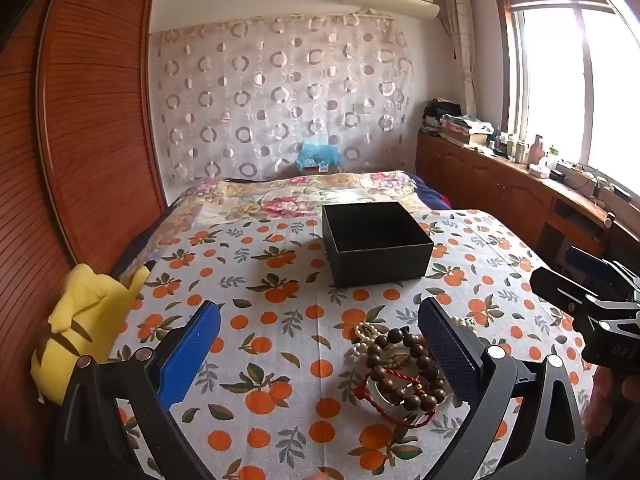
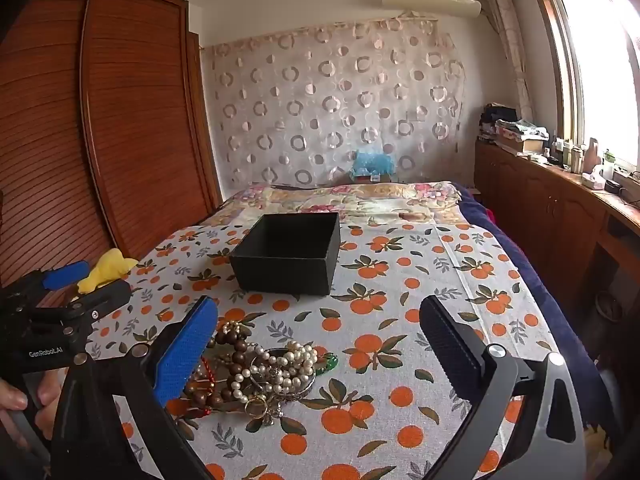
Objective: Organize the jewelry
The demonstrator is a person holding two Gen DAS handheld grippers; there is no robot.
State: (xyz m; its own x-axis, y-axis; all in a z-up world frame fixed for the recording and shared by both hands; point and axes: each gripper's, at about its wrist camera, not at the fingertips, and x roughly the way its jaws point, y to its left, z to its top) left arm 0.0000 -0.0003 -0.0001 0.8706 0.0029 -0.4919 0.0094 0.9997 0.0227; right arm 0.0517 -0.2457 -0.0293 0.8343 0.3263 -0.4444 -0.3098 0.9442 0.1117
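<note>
Left wrist view: the left gripper [image 1: 320,332] hangs over the orange-print bedspread [image 1: 280,360] with its jaws spread wide and nothing between them. A heap of jewelry [image 1: 400,364] (wooden beads, a red cord, pale beads) lies just inside its right finger. Ahead sits the black box [image 1: 376,244], lid off.

Right wrist view: the right gripper [image 2: 320,328] is likewise wide apart and empty. Here the jewelry [image 2: 264,372] lies against its left finger, with the box [image 2: 288,260] ahead and slightly left.
</note>
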